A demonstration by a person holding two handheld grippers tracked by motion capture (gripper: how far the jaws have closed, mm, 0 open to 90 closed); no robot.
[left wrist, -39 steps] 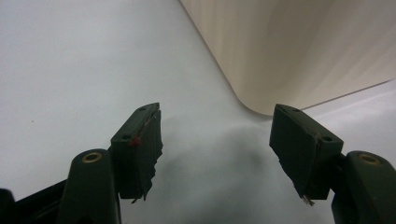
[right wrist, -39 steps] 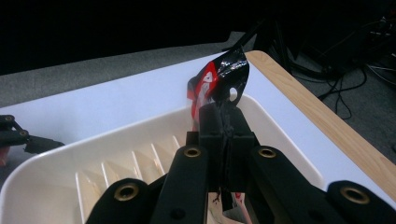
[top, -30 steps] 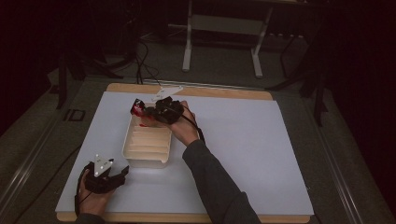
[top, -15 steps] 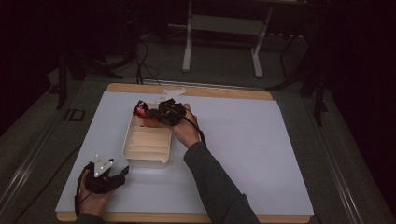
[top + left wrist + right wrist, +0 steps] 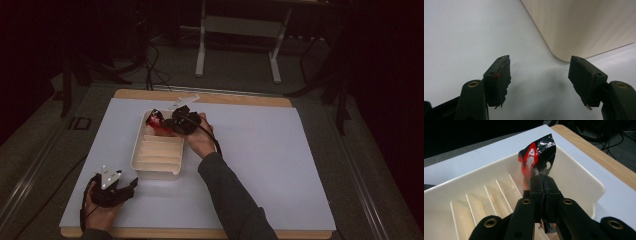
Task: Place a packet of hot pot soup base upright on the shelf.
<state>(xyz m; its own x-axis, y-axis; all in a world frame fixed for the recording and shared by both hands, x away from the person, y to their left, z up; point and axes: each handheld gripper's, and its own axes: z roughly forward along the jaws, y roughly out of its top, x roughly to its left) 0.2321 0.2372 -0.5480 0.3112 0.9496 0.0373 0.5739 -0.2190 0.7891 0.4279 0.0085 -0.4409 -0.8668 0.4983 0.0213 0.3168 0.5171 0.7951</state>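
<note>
Packet in black and red crinkly foil (image 5: 537, 157) sits pinched in the right gripper (image 5: 545, 188), whose fingers are clamped tight on its lower edge, so it stands up above the far end compartment of the cream plastic tray with ribbed dividers (image 5: 474, 202). From the high view the same packet (image 5: 156, 120) shows as a small red and black blob right at the far end of the tray (image 5: 157, 152), with the right gripper (image 5: 172, 122) reaching in from the tray's right side. You can't really tell if the packet's bottom touches the tray floor or just hangs over it.

The left gripper (image 5: 131, 184) is parked near the desk's near-left corner, just beside the near end of the tray. Its fingers (image 5: 499, 80) are spread wide apart with nothing between them, only the white sheet covering the desk (image 5: 461, 37) and the rounded corner of the tray (image 5: 579, 27) ahead. The desk's wooden edge (image 5: 596, 152) runs past the tray.
</note>
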